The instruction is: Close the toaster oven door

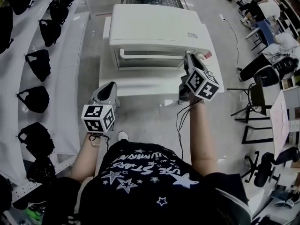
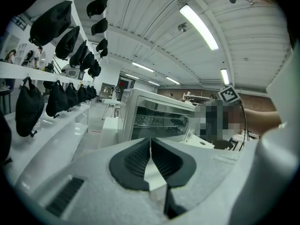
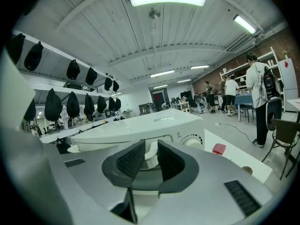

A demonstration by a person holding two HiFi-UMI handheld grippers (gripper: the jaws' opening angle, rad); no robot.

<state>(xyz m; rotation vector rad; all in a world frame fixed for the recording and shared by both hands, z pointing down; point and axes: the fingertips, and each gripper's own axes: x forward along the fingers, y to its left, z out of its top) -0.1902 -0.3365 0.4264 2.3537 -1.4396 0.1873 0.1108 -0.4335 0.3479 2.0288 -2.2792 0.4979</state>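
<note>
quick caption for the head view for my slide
Right tool beside the white toaster oven at its front right corner, left tool at the table's front left corner

We record: toaster oven (image 1: 157, 25), smooth white casing, faint sheen; its door (image 2: 157, 121), glossy glass; table (image 1: 140, 87), matt white; right gripper (image 3: 151, 145), grainy matt grey plastic; fingers (image 3: 130, 161), black ribbed rubbery pads; bags (image 1: 37, 62), black cloth.

The left tool (image 2: 151, 141) has its 2 jaws closed together with nothing between them. Ahead, a white toaster oven (image 2: 159, 118) stands on a white counter (image 2: 108, 126), its glass front toward the tool. At left, black bags (image 2: 29, 108) hang along a shelf (image 2: 33, 72).
</note>
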